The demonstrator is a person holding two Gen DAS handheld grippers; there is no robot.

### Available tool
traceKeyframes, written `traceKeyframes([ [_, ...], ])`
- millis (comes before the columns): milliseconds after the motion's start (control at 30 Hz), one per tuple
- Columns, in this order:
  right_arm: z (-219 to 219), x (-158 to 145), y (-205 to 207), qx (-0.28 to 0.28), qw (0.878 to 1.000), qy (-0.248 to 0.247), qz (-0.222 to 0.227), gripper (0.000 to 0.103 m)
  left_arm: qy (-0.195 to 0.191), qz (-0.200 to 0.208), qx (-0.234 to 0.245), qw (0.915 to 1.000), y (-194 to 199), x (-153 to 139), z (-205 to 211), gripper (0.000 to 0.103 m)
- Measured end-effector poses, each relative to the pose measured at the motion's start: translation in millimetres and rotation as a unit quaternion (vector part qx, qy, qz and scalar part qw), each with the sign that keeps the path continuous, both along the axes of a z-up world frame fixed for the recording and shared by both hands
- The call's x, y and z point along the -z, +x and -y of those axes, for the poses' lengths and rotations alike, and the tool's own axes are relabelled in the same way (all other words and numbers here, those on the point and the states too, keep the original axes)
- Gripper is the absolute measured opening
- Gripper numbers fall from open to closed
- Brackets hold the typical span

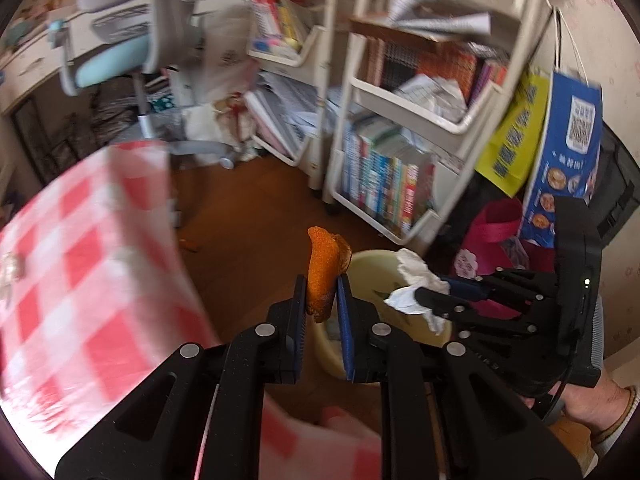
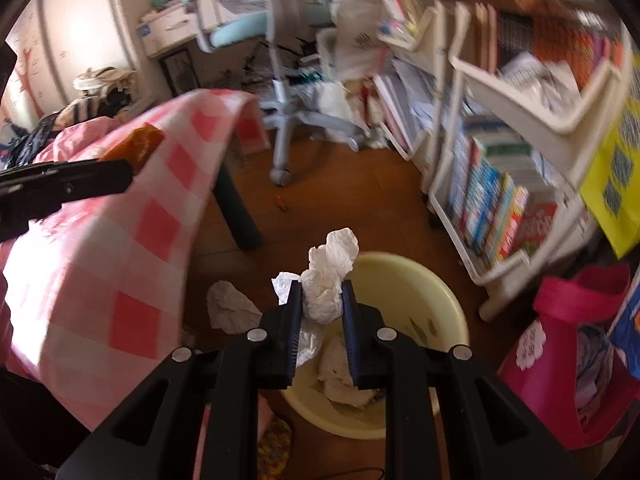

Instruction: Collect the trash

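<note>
Peel (image 1: pixel 324 272) between left gripper (image 1: pixel 322 280) pads, seemingly.

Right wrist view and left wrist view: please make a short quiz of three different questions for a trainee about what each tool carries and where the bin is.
1. True or false: the left tool is shut on a piece of orange peel.
2. What does the right tool hold?
A. a book
B. a crumpled white tissue
C. a pink bag
3. Fill the gap: below the right tool stands a pale yellow ____ with crumpled paper already inside.

Key:
1. true
2. B
3. bin
</note>
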State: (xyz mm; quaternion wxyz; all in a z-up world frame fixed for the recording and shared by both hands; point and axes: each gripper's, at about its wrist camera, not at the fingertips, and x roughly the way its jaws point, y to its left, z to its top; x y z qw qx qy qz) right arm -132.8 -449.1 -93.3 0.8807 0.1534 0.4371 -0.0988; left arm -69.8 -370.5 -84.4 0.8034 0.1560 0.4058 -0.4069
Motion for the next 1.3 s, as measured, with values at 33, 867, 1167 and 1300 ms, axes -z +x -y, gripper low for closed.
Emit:
traceKeyframes([
  [33,8,3,-3,0.008,1.0,0.002,-0.007,0.035,0.005,-0.006,0.009,0.9999,-5,7,11,0.015],
  [867,-34,-61,32,-0.044,0.996,0.006,0.081,0.044,0.023,0.056,-0.063,0.9962,12,-34,-68,0.058],
  [1167,-97,-87,91,-0.128,0.987,-0.001,0.098,0.046,0.021,0.08,-0.163,0.9831,49,-59,-177,0.069],
  [1300,-141,-93,139,-0.189,0.977,0.007,0.098,0.047,0.029,0.064,-0.24,0.9682,80,-58,-249,0.07],
])
